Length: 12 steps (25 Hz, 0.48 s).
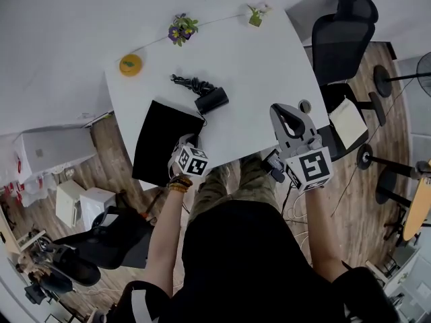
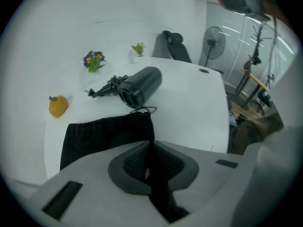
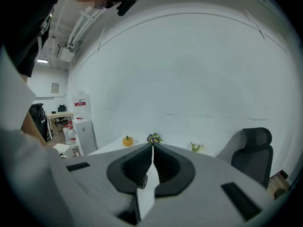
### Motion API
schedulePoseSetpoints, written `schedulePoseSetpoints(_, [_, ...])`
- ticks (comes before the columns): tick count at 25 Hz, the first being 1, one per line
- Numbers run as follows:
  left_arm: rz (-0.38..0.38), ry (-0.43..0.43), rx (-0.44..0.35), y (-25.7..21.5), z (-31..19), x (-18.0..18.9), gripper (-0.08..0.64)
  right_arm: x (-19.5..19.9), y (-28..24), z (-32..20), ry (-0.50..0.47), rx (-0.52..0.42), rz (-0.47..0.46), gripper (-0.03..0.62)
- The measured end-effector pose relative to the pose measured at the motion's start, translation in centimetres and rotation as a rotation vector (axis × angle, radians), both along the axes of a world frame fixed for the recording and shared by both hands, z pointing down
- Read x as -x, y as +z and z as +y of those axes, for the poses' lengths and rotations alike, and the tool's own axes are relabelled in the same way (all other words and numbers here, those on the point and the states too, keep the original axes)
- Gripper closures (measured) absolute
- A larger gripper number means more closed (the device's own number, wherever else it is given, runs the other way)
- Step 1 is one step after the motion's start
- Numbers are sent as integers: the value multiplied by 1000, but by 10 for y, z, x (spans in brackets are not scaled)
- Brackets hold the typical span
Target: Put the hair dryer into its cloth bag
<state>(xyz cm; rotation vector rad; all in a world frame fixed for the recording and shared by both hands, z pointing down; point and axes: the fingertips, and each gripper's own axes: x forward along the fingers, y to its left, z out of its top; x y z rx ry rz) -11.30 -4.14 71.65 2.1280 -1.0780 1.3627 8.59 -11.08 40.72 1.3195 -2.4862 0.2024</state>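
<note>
Currently you are holding two grippers over one white table point(image 1: 262, 59). Your left gripper point(image 1: 186, 142) is pointing steeply down, and its jaws are pinching together on the near right corner of the one black cloth bag point(image 1: 160, 143). In the left gripper view, dark fabric is running between the pads. The bag is lying flat along the table's left side, with its near end reaching the table edge.

The one hair dryer point(image 1: 211, 100) is lying on its side on the table at about 1 o'clock from the bag. It is just beyond the bag's far right corner and outside the bag. Its one black cord point(image 1: 188, 82) is sitting bundled at about 10 o'clock from the dryer body and touching it.

Your right gripper point(image 1: 279, 111) is hovering at the table's near right edge, at about 3 o'clock from the left one. Its jaws are pressing together with nothing between them, and it is aiming towards the wall.

Three small ornaments are sitting along the far side of the table:
- one orange fruit point(image 1: 130, 64) at 11 o'clock from the dryer
- one bunch of purple flowers point(image 1: 182, 29) at 12 o'clock from the dryer
- one small green plant point(image 1: 255, 17) at 1 o'clock from the dryer

One black office chair point(image 1: 340, 42) is standing at the table's 3 o'clock side.
</note>
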Motion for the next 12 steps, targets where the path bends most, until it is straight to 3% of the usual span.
schedulePoseSetpoints(3, [-25, 265, 27, -6, 50, -15, 518, -5, 4, 3, 7, 9, -5, 561])
schedulePoseSetpoints(5, [-40, 384, 31, -7, 78, -18, 518, -8, 7, 5, 11, 17, -6, 561])
schedulePoseSetpoints(7, [-30, 389, 15, -12, 88, -14, 514, -10, 10, 7, 11, 24, -6, 561])
schedulePoseSetpoints(8, [-7, 361, 4, -19, 87, -11, 462, -10, 10, 7, 10, 27, -5, 561])
schedulePoseSetpoints(10, [59, 282, -30, -38, 74, -4, 387, -9, 9, 7, 8, 27, -3, 561])
schedulePoseSetpoints(12, [122, 187, -83, -61, 48, 6, 385, -6, 8, 5, 5, 23, -6, 561])
